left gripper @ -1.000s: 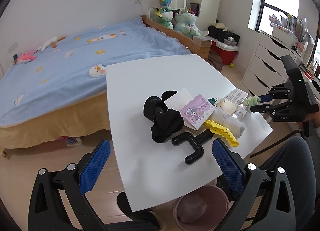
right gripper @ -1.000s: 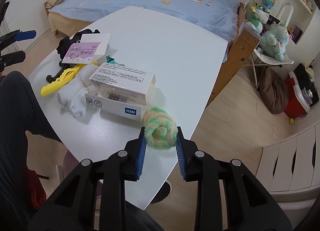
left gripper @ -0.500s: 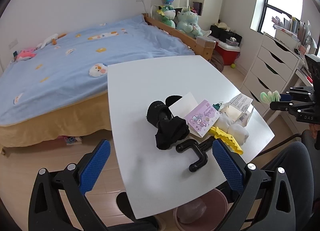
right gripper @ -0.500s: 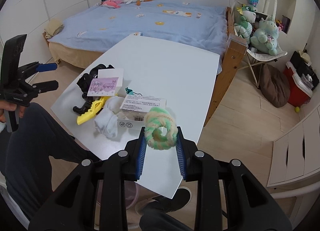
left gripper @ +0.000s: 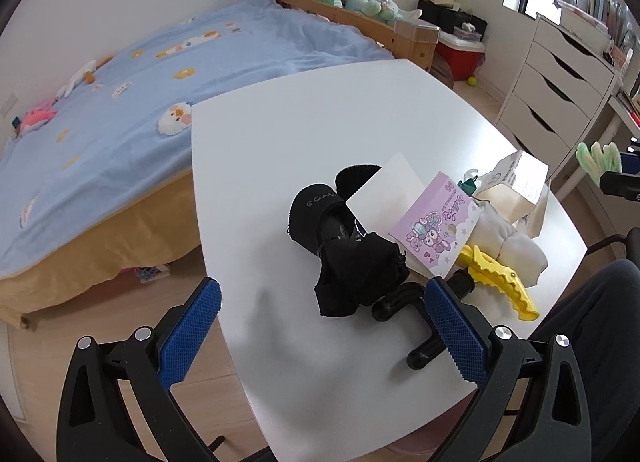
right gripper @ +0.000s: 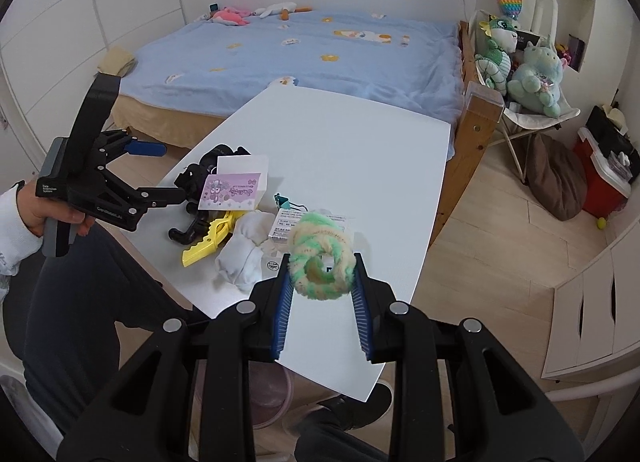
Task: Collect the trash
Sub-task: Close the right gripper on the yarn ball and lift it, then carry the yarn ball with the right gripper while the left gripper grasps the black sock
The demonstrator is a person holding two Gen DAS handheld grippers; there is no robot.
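Note:
My right gripper [right gripper: 322, 294] is shut on a fuzzy green-and-cream ring [right gripper: 321, 258], held above the near edge of the white table [right gripper: 352, 149]; the ring [left gripper: 598, 159] shows at the far right in the left wrist view. My left gripper [left gripper: 316, 336] stands wide open over the table's near edge, just short of a black sock bundle [left gripper: 352, 262] and a black handle piece [left gripper: 412, 310]. Beside them lie a pink card [left gripper: 436, 223], a yellow clip [left gripper: 500, 282], white socks [left gripper: 508, 246] and a small white box [left gripper: 516, 181].
A pink bin [right gripper: 268, 394] sits on the floor under the table's near edge. A bed with a blue cover [left gripper: 120, 109] stands behind the table, white drawers [left gripper: 556, 89] to the right. A person's dark-trousered leg [right gripper: 80, 302] is next to the table.
The right gripper has risen with the ring, away from the box on the table. The left gripper has moved closer over the table toward the black items.

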